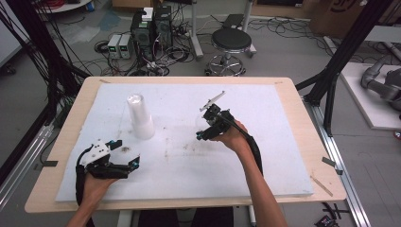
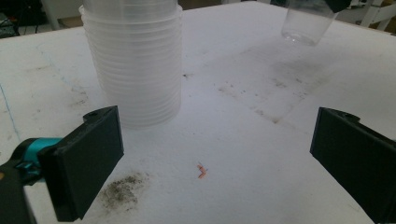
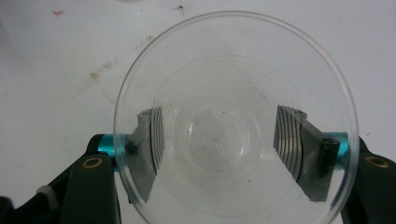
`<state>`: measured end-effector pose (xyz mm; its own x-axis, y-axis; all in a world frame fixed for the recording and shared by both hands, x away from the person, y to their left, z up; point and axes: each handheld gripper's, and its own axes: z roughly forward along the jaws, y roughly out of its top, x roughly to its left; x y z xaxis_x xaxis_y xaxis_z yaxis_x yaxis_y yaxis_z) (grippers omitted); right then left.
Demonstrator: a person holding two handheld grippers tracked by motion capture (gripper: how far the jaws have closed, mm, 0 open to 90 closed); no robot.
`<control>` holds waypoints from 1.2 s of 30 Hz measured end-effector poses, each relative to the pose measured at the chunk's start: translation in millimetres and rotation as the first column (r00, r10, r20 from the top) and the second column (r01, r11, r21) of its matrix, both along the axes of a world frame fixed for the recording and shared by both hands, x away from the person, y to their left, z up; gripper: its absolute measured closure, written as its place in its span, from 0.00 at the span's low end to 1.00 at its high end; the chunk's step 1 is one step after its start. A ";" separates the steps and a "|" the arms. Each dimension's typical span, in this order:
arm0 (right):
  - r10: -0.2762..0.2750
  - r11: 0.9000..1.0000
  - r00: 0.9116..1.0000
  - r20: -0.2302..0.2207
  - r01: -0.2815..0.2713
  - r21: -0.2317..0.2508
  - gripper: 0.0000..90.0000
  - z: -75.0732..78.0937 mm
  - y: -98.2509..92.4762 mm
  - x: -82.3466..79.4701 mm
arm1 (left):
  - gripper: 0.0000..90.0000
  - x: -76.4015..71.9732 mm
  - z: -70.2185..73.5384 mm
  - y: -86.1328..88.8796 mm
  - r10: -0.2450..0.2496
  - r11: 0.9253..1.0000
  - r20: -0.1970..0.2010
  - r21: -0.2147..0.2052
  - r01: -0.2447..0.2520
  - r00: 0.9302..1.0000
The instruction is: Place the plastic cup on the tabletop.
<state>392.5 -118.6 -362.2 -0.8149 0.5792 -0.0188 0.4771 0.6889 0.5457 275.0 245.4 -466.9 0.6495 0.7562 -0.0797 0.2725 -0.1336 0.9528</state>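
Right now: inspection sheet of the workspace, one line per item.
Surface: white foam sheet on a wooden table, with grey smudges and a small red scrap.
Job's things: stack of clear cups upright; single clear cup held.
Clutter: nothing seen beyond the stains.
Grippers: left gripper open, empty, facing the stack; right gripper shut on the single cup.
Cables: one trails from each gripper along the forearm.
Surroundings: stool, computer towers, tangled floor cables.

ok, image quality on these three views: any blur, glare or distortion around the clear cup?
High view: sharp but coarse, the clear plastic cup nearly vanishes against the white foam mat. Left gripper view: even light, soft shadow under the stack of clear plastic cups. Right gripper view: cup wall refracts the right claw pads into ridged bands.
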 end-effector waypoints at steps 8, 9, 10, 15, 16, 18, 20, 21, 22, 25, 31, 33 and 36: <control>0.001 1.000 1.000 -0.009 -0.001 -0.017 0.37 -13.0 10.9 5.0 | 0.03 1.0 -0.2 0.6 -0.012 1.000 -0.009 -0.008 0.012 1.000; -0.002 1.000 1.000 -0.014 0.002 -0.021 0.37 -15.7 11.1 5.5 | 0.03 0.8 -0.3 0.4 -0.013 1.000 -0.008 -0.008 0.013 1.000; -0.005 1.000 1.000 -0.016 0.004 -0.026 0.37 -18.8 11.6 6.1 | 0.03 0.6 -0.2 0.1 -0.012 1.000 -0.009 -0.008 0.012 1.000; -0.005 0.999 0.999 -0.032 0.003 -0.047 0.37 -29.7 15.1 7.6 | 0.03 0.8 -0.2 0.2 -0.016 1.000 -0.008 -0.004 0.016 1.000; -0.004 0.999 1.000 -0.029 0.002 -0.052 0.37 -31.2 15.9 8.0 | 0.03 0.8 -0.2 0.2 -0.017 1.000 -0.009 -0.005 0.017 1.000; -0.010 0.999 1.000 -0.028 0.009 -0.041 0.37 -32.2 16.9 8.9 | 0.03 1.0 -0.2 0.4 -0.022 1.000 -0.009 -0.003 0.022 1.000; -0.009 0.999 1.000 -0.025 0.008 -0.038 0.37 -32.8 17.3 9.5 | 0.03 1.1 -0.2 0.2 -0.022 1.000 -0.009 -0.003 0.022 1.000; -0.010 0.999 1.000 -0.026 0.009 -0.039 0.37 -32.8 17.3 9.5 | 0.03 1.1 -0.2 0.2 -0.023 1.000 -0.010 -0.002 0.023 1.000; -0.011 0.999 1.000 -0.026 0.010 -0.039 0.37 -32.8 17.2 9.5 | 0.03 1.2 -0.2 0.0 -0.024 1.000 -0.010 0.000 0.024 1.000; -0.013 0.999 1.000 -0.022 0.012 -0.037 0.37 -33.3 17.1 9.3 | 0.03 1.2 -0.2 -0.2 -0.024 1.000 -0.012 -0.002 0.024 1.000; -0.010 0.999 1.000 -0.007 0.010 -0.040 0.19 -36.2 18.4 9.5 | 0.03 1.7 -0.5 2.5 -0.028 0.999 -0.017 -0.025 0.028 0.999; -0.014 0.999 1.000 -0.005 0.013 -0.050 0.16 -38.2 20.3 9.4 | 0.03 1.9 -0.5 2.7 -0.028 0.999 -0.016 -0.029 0.028 0.999; -0.015 0.998 1.000 0.001 0.015 -0.058 0.15 -40.0 21.3 10.1 | 0.03 1.7 -0.5 2.5 -0.029 0.999 -0.017 -0.028 0.029 0.999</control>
